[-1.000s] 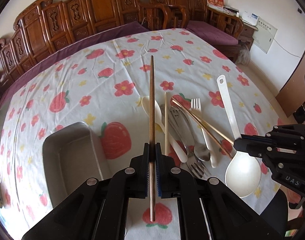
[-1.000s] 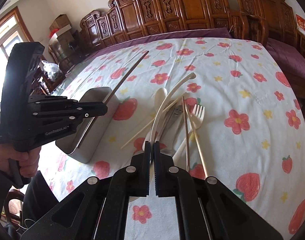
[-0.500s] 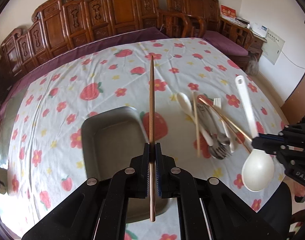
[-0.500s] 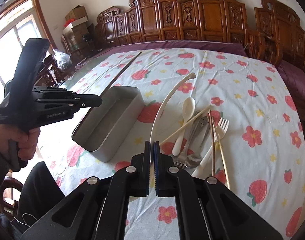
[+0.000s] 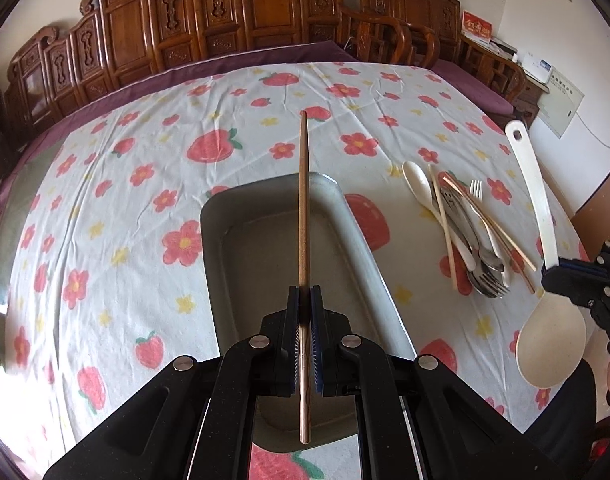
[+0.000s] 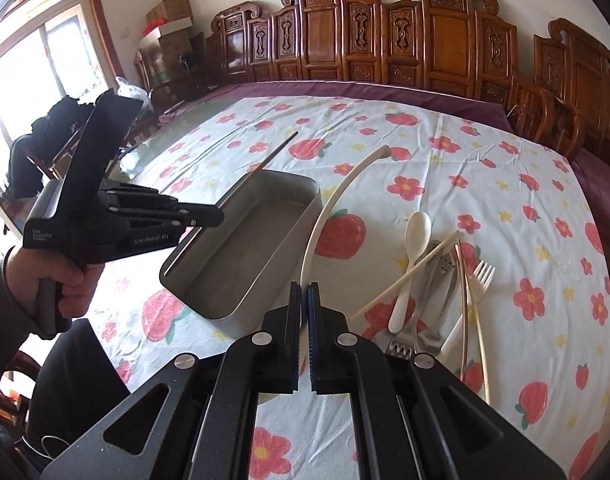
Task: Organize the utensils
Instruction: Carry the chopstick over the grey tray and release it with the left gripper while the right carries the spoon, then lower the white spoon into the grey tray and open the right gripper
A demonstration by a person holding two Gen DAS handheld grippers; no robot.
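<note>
Left wrist: strawberry-print tablecloth [image 5: 117, 208]; carved chairs [image 5: 209, 20]

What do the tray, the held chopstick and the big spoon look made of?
Tray: looks like metal, dull grey with a soft sheen, thin rolled rim. Chopstick in the left gripper: brown, slightly glossy, maybe lacquered wood or coppery metal; can't tell. Big spoon in the right gripper: probably plastic or melamine, matte cream.
</note>
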